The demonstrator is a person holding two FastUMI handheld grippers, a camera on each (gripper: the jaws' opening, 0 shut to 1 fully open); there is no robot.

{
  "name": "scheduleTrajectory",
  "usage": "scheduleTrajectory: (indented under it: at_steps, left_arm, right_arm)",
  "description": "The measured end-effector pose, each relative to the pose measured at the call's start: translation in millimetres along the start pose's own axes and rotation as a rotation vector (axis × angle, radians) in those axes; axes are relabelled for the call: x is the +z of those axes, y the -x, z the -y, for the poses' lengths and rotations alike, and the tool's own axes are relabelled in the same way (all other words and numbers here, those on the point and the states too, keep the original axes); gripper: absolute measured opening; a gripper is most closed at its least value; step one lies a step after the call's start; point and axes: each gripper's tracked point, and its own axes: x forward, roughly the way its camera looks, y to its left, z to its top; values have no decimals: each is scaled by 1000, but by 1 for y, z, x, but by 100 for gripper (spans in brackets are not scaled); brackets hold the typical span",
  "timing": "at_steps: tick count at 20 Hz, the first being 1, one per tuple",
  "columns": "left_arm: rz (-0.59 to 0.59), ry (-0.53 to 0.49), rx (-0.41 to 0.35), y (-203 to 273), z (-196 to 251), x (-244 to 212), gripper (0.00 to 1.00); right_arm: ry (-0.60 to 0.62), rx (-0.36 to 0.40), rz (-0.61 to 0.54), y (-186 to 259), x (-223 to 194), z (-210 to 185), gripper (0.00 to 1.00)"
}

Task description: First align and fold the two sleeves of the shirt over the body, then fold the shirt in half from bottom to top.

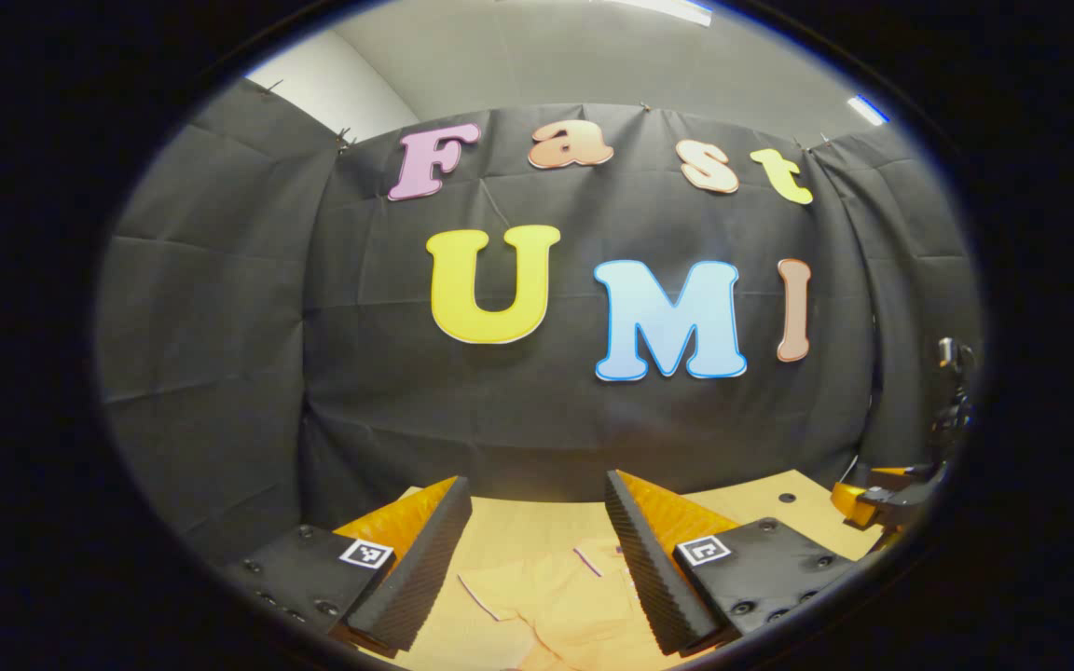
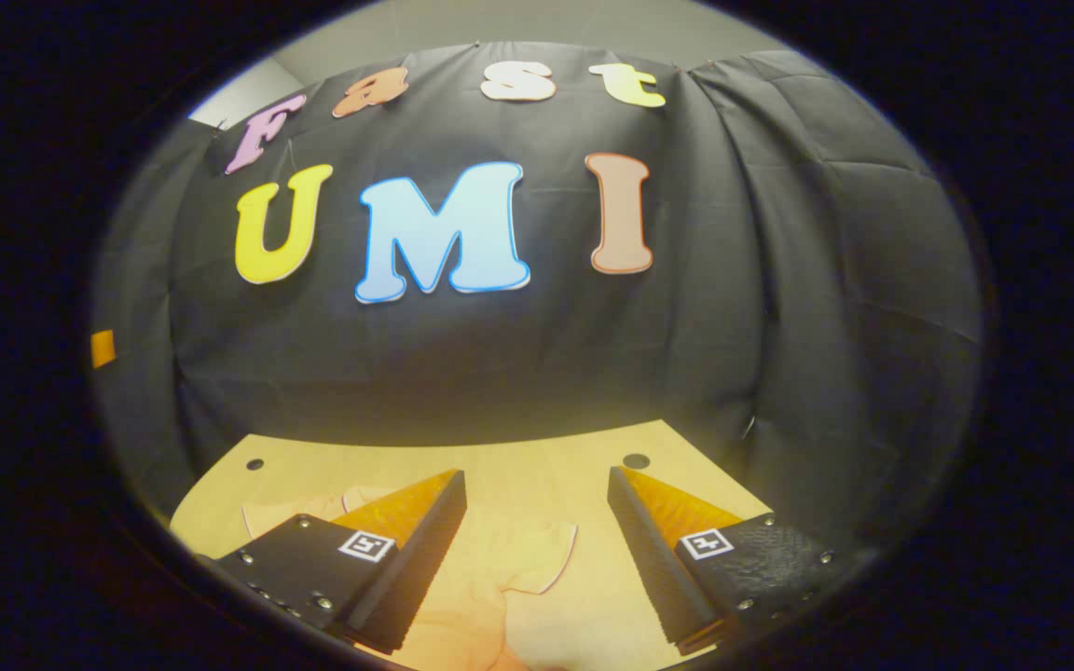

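A pale peach shirt (image 1: 556, 606) lies on the light wooden table (image 1: 518, 517), seen between and below my fingers in the left gripper view. My left gripper (image 1: 537, 489) hangs open above it, nothing between its fingers. In the right gripper view the same shirt (image 2: 500, 568) spreads under my right gripper (image 2: 537, 480), a short sleeve (image 2: 546, 550) pointing toward the far edge and another part of the shirt (image 2: 295, 508) showing at the left. That gripper is open too and holds nothing. The other gripper (image 1: 882, 499) shows at the right edge of the left gripper view.
The table's far edge (image 2: 462, 438) meets the black cloth wall (image 2: 500, 354) close behind. Two small dark holes (image 2: 636, 460) sit in the tabletop near the far corners. A stand or device (image 1: 952, 391) rises at the far right of the left gripper view.
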Motion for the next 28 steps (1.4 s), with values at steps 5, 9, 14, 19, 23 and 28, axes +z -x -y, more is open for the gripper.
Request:
scheduleTrajectory:
  at_steps: [5,9,14,19,23,28]
  left_arm:
    - [-14,-20,35,10,-10,-7,95]
    - [-30,-25,74,15,-22,-13,93]
    - [-49,-29,109,17,-31,-20,95]
    - [-68,-43,138,16,-39,-25,95]
    - [-85,-45,147,10,-37,-30,93]
    - [-92,-60,140,0,-29,-31,94]
  right_arm:
    - [23,-11,-101,-37,-43,7,96]
    - [44,-3,-198,-63,-81,10,96]
    - [15,-14,-370,-93,-140,16,96]
    - [22,-29,-482,-112,-179,24,96]
    - [21,-46,-553,-119,-200,28,96]
    - [31,-19,-620,-120,-223,23,94]
